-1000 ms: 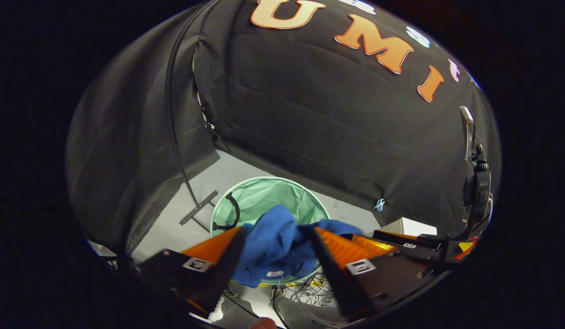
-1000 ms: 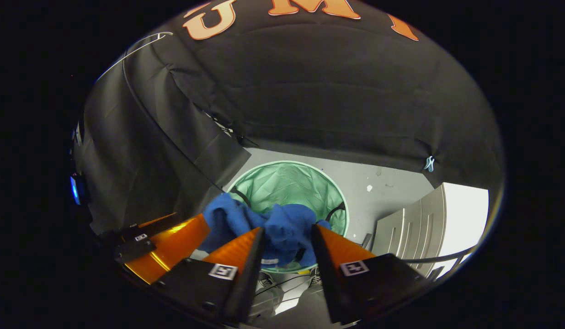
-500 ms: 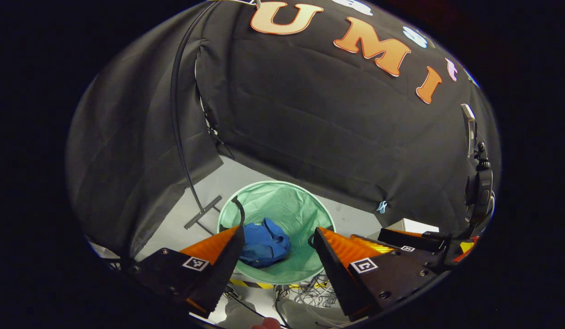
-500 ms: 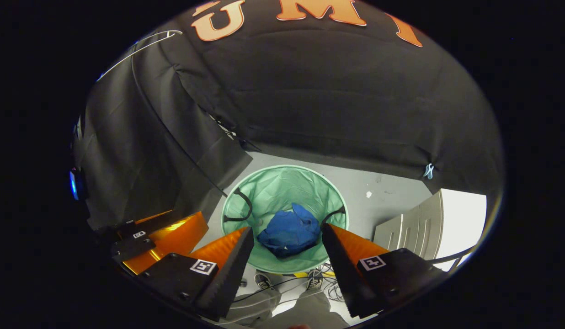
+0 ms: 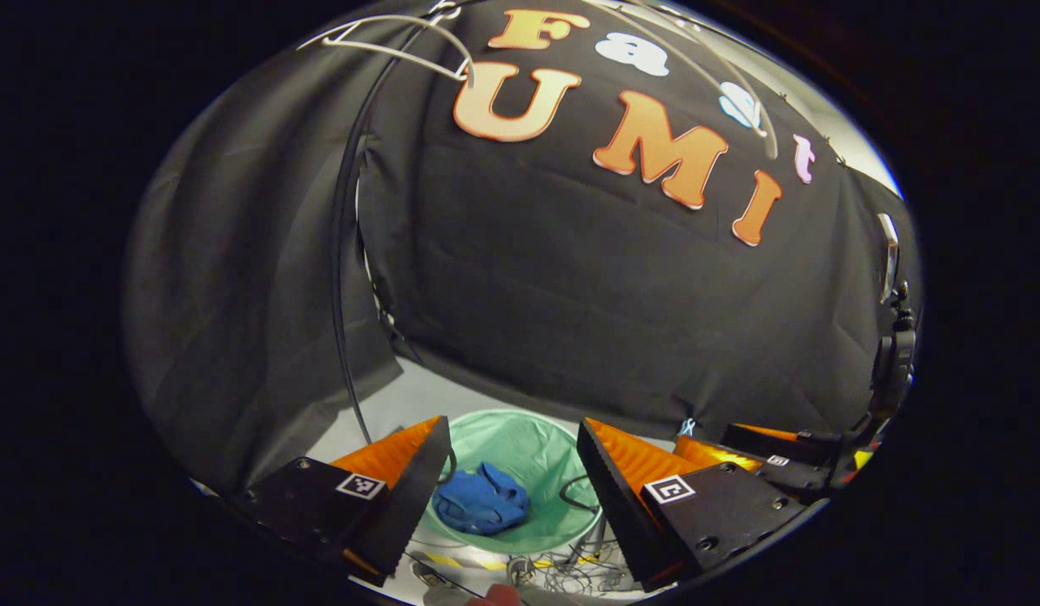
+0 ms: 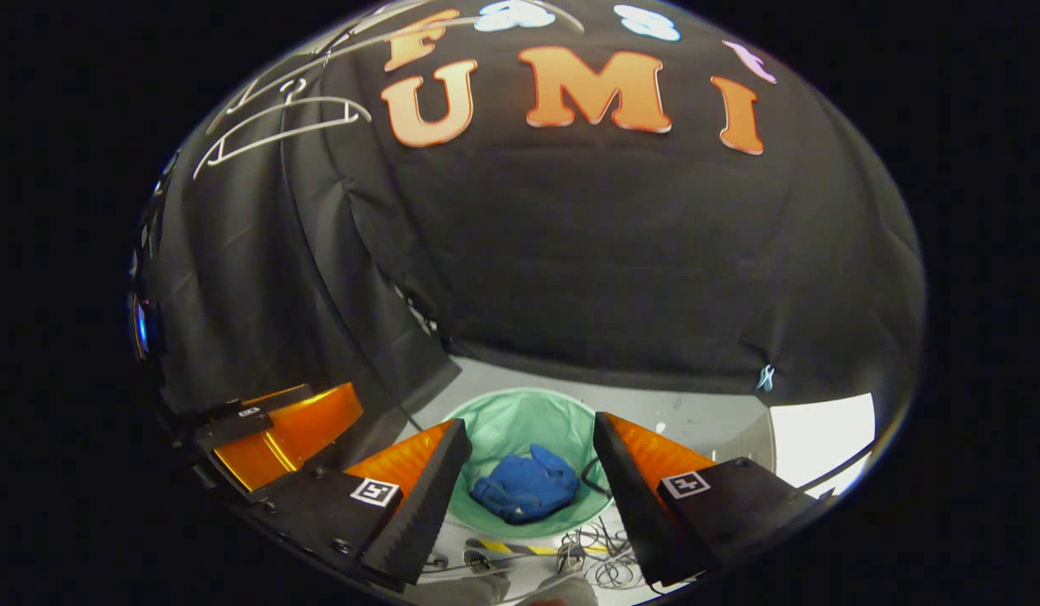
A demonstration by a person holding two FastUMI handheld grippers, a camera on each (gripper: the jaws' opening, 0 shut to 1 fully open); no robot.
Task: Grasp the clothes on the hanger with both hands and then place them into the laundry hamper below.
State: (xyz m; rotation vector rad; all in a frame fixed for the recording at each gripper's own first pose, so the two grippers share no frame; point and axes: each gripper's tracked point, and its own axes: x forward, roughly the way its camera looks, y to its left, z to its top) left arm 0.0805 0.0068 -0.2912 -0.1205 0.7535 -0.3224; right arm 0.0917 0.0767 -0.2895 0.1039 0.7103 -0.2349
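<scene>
Below both grippers, in the laundry hamper (image 5: 547,461), the blue clothes (image 5: 480,502) were seen; left gripper (image 5: 513,480) and right gripper (image 6: 533,471) jaws were held wide apart, empty.

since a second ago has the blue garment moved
Yes. The blue garment dropped from between both grippers' fingers, above the hamper's rim, to lie crumpled inside the green hamper.

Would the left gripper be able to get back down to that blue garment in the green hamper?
Probably yes. The left gripper is open above the hamper, whose mouth is uncovered, and the blue garment lies loose at the bottom with nothing over it. It would have to reach deep inside.
</scene>
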